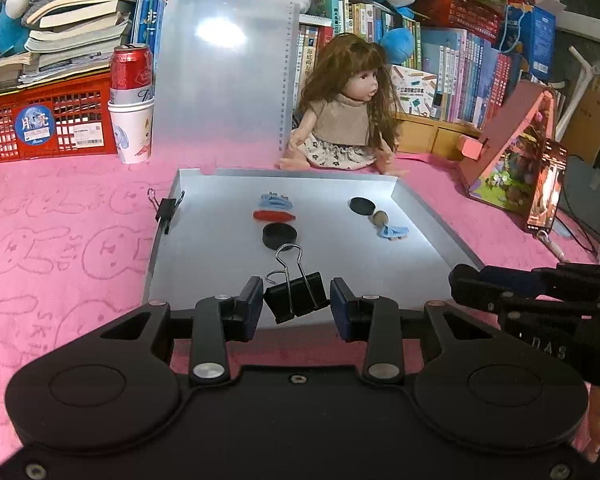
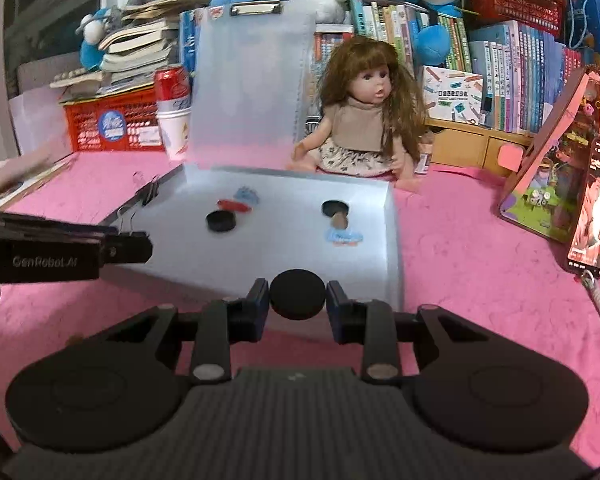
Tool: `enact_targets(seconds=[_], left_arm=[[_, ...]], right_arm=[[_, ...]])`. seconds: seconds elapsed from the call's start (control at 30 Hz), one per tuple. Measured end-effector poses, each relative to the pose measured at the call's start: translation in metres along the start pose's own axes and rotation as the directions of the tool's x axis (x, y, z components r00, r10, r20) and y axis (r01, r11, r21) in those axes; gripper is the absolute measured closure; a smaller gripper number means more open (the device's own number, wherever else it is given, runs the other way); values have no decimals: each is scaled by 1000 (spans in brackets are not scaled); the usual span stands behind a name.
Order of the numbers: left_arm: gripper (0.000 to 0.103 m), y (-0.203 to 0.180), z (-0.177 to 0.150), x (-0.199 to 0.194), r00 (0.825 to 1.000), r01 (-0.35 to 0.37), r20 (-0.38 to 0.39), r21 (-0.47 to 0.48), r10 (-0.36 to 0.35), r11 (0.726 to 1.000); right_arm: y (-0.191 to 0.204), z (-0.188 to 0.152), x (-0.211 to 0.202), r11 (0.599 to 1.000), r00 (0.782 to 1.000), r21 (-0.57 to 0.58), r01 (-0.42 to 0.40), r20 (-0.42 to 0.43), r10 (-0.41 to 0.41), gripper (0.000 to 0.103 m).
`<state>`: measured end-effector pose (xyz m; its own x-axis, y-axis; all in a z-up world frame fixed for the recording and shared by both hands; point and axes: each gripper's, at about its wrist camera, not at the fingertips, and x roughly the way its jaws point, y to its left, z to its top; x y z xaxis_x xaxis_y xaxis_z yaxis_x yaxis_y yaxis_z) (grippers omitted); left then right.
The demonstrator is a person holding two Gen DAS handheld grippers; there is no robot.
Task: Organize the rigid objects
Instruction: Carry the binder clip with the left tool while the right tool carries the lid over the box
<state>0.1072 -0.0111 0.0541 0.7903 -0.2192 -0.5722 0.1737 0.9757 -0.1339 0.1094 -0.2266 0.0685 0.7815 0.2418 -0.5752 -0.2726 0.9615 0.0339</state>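
- Left gripper (image 1: 291, 305) clamped on black metal binder clip (image 1: 296, 295), above near edge of silver metal tray (image 1: 204, 264).
- Right gripper (image 2: 297, 295) pinching round black disc (image 2: 297, 294).

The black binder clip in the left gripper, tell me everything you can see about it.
The black binder clip is a folded black body, metal by its look, with two silver wire handles; one loop stands up toward the tray, the other pokes out at its left. It sits tilted between the blue pads of the left gripper, which press its two ends, so it is held clear of the surface. Behind it on the tray lies a black round disc, apart from it.
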Motion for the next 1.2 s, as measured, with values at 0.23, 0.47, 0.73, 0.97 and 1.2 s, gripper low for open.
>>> enact_targets(seconds=[0.23,0.47,0.73,0.97,1.2], left_arm=[[68,7,18,33,999,14,-41,-49,-16,999],[68,6,24,71,996,9,-87,-57,-14,998],[68,6,24,100,993,-2,-115,-70,-6,998],[68,5,26,109,993,-6,-116,-65,-2,998],[68,3,26,113,994,-9,-113,-52,3,999]], right_arm=[[-16,16,34,999,999,39,23,-45,-21,67],[-29,24,67,997,996,78,21,-92,-14,67],[-31,23,91,996,992,76,41,-121,-31,67],[-32,25,100,997,991,64,53,-128,-45,67],[-31,26,105,997,990,56,54,-136,-46,67]])
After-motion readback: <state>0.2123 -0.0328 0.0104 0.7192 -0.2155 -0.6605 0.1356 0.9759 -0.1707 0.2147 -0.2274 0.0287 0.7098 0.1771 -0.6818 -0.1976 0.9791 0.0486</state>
